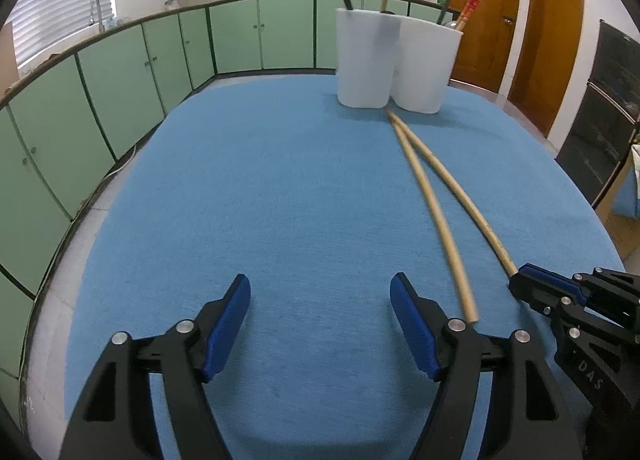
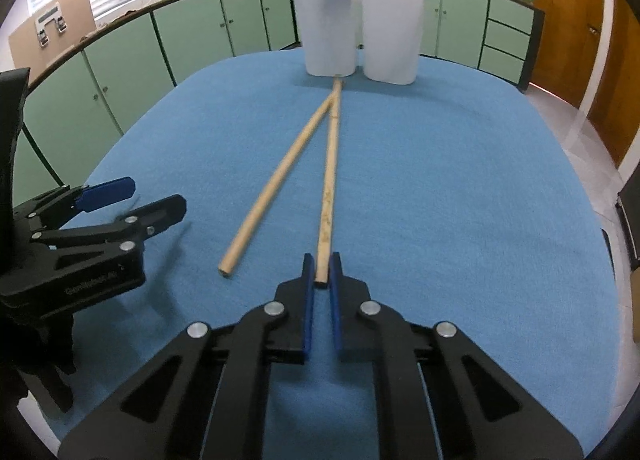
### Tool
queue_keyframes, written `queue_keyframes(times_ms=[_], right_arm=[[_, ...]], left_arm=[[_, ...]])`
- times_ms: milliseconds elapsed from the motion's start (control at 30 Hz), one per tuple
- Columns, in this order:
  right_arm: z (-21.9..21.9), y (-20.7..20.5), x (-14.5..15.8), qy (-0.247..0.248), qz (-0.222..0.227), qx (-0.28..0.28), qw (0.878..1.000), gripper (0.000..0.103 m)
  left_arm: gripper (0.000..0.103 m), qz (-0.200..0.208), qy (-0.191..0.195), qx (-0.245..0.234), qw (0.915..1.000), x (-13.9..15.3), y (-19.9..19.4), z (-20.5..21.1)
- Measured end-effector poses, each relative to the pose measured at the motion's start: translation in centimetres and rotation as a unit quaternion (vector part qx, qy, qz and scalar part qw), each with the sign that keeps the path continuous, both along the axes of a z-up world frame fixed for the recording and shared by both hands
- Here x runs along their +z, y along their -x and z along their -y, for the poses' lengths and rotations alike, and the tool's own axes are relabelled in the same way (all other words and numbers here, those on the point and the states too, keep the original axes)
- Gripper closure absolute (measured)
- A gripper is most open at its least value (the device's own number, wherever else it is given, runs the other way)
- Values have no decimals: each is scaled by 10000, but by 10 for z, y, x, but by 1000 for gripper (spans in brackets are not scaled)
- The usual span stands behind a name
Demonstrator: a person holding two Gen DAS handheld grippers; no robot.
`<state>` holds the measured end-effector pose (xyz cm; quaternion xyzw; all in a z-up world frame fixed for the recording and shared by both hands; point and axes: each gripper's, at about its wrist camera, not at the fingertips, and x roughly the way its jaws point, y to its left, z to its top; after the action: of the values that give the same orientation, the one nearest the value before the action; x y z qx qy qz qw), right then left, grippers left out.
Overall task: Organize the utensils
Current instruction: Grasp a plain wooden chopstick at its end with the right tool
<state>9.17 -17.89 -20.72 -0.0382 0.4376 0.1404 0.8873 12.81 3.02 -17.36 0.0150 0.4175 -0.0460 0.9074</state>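
Two long wooden chopsticks lie on the blue tablecloth (image 2: pixel 460 179), their far tips meeting near two white holder cups (image 2: pixel 330 29) (image 2: pixel 392 33). My right gripper (image 2: pixel 322 274) is shut on the near end of the right chopstick (image 2: pixel 330 187). The other chopstick (image 2: pixel 276 183) lies loose to its left. My left gripper (image 1: pixel 320 300) is open and empty, just left of the loose chopstick (image 1: pixel 436 219). It shows in the right wrist view (image 2: pixel 154 197) too. The cups (image 1: pixel 364 59) (image 1: pixel 426 65) hold several red and dark chopsticks.
The blue table (image 1: pixel 260 179) ends in rounded edges. Green cabinets (image 1: pixel 120 71) run along the left and the back. Wooden doors (image 1: pixel 552 39) and a dark oven (image 1: pixel 600 119) stand at the right.
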Motion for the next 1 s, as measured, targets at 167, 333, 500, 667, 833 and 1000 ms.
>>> queue_keyframes(times_ms=[167,333,500,667,833,1000], right_arm=[[28,1,1,-52,2,-272,9996,97],[54,3,0,-60,-1,-548,9985,97],[62,5,-1,-67,-3,-562,9984,97],[60,2,-1,-51,-11,-469,9989,93],[62,7,1,-156,-3,-287,9995,75],[65,13,2,-195,37,-177,9996,75]], left_arm=[[32,17,106,-197,9997,2,6,16],[32,1,204,-402,9990,1,12,33],[32,-82,78,-559,9984,-3,13,50],[44,-166,-31,-592,9981,-7,11,57],[49,-155,-9,-623,9979,-7,13,59],[55,-143,29,-613,9980,-7,15,62]])
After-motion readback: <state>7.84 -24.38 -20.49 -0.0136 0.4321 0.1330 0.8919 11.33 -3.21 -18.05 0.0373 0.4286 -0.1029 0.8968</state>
